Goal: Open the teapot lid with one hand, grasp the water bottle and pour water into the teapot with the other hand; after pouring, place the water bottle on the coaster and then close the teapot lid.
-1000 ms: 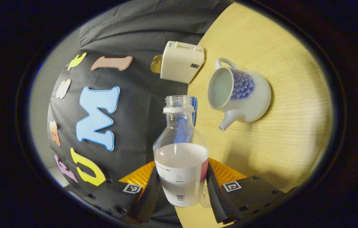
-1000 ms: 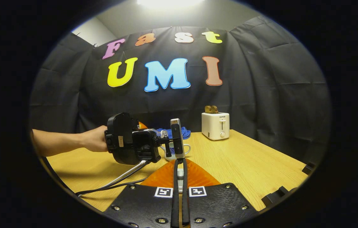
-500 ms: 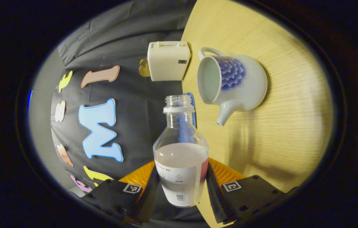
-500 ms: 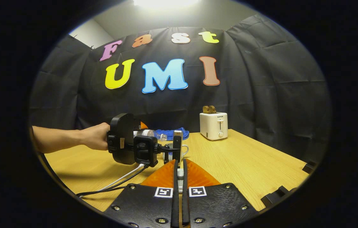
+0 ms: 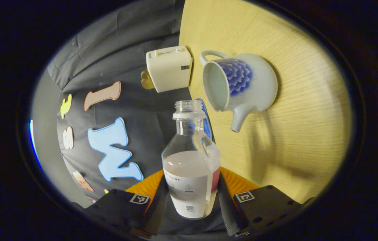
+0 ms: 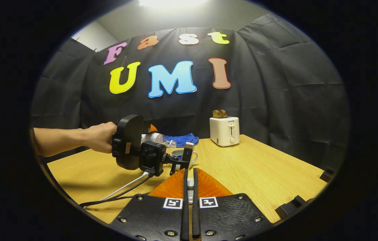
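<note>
Sideways now, the water bottle (image 5: 191,160) lies clamped in the left tongs (image 5: 191,201), its uncapped mouth near the lidless teapot (image 5: 239,83) on the worktop (image 5: 302,127). The right tongs (image 6: 189,201) are pressed together on something small, perhaps the lid. A mouth tipped short of the opening would likely wet the worktop.

Uncapped, part-full water bottle (image 5: 190,160) lies tipped sideways near the lidless blue-patterned white teapot (image 5: 242,83).
</note>
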`<control>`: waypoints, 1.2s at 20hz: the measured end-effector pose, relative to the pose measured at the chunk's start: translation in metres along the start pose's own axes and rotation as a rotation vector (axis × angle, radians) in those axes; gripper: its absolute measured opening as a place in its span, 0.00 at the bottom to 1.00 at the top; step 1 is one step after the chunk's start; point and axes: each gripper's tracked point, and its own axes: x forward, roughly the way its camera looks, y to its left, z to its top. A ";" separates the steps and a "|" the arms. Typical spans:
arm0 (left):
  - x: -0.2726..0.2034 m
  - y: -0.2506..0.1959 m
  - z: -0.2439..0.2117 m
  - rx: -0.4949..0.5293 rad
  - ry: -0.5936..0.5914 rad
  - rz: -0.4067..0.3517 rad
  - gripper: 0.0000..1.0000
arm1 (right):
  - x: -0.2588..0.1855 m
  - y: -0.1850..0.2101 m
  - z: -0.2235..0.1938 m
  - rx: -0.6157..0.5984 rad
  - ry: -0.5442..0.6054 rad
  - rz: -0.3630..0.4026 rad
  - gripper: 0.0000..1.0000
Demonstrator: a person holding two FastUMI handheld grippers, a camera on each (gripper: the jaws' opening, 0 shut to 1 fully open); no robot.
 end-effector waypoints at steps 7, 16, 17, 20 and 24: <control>0.000 0.007 -0.001 0.059 0.003 0.019 0.85 | -0.001 0.001 0.001 0.002 0.000 0.003 0.04; -0.001 0.012 0.005 0.096 -0.014 0.032 0.85 | -0.001 0.003 -0.003 -0.003 0.012 0.013 0.04; -0.001 0.014 0.005 0.105 -0.012 0.037 0.85 | -0.002 0.003 -0.002 -0.002 0.012 0.013 0.04; 0.000 0.016 0.003 0.130 -0.009 0.041 0.85 | -0.002 0.002 -0.003 -0.001 0.014 0.010 0.04; 0.001 0.017 0.003 0.172 -0.009 0.045 0.85 | -0.002 0.002 -0.004 -0.001 0.018 0.011 0.04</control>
